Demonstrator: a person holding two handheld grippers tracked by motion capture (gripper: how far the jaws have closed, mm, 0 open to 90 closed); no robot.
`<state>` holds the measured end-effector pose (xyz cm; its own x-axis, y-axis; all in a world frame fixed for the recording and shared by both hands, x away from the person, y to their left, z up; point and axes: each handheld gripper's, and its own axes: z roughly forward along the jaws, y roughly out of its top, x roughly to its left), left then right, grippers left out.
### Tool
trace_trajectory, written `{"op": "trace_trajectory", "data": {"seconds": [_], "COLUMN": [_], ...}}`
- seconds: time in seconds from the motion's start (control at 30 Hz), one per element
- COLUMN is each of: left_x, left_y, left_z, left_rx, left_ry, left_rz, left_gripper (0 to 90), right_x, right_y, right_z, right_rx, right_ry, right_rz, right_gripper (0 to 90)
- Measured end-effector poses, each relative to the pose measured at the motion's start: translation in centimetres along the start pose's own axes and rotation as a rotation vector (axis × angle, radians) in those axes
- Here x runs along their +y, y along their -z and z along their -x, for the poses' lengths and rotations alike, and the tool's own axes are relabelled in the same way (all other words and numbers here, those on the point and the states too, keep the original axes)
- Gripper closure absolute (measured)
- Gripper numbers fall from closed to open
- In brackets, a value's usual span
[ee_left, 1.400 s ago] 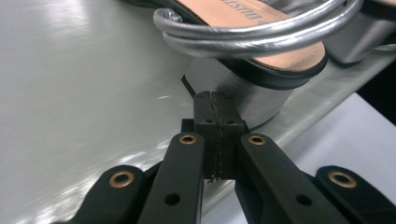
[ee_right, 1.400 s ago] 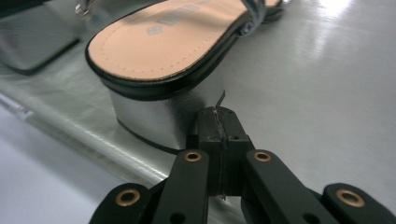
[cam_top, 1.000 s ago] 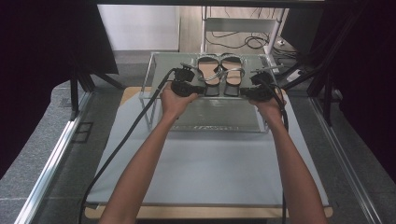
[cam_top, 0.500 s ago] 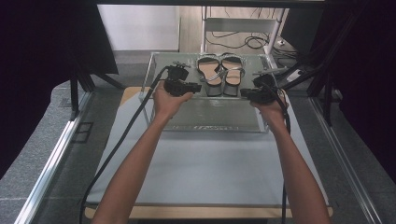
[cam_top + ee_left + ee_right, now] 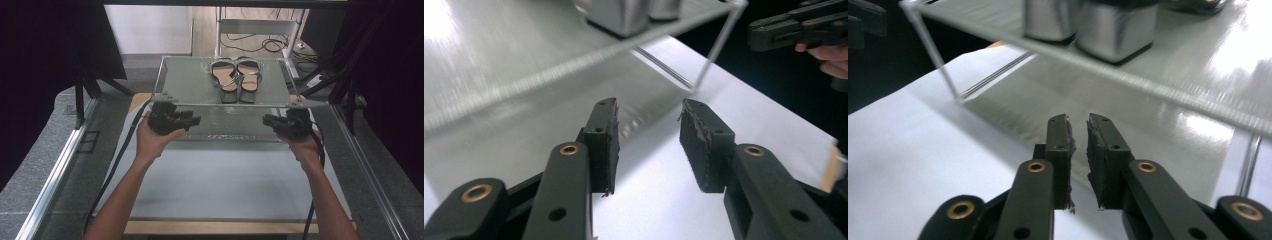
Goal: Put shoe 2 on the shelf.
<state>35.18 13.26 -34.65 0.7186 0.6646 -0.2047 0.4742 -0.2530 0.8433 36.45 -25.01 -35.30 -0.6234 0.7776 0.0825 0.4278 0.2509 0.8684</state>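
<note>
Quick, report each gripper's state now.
Left gripper: open, jaws just been opening, nothing between them.
Right gripper: narrowly open, just been opening, holding nothing.

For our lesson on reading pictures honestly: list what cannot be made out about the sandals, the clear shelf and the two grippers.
- Sandals: both gripper views cut them at the top edge, heels blurred.
- Clear shelf: far legs hidden in the high view behind its frosted top.
- Left gripper and right gripper: jaw gaps too small in the high view.
</note>
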Motion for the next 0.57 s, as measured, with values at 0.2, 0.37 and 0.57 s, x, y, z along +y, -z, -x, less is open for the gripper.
{"op": "trace_trajectory", "data": {"seconds": [0.2, 0.37, 0.57], "left_x": [-5.5, -7.5, -7.4], "left_y": [1.3, 1.4, 1.8], "left_z": [-0.1, -0.4, -0.4], "left_rx": [-0.02, 0.002, 0.042], "left_ry": [0.024, 0.036, 0.046], "left_rz": [0.002, -0.022, -0.026], "left_gripper": [56.5, 54.4, 39.4], "right_x": [-4.7, -7.3, -6.9], "right_y": [2.1, 2.1, 2.0], "right_z": [-1.3, -1.7, -1.7], "right_rx": [0.013, 0.016, 0.016], "right_ry": [0.029, 0.025, 0.006], "right_rz": [0.025, 0.014, 0.006], "right_gripper": [67.2, 58.3, 43.5]}}
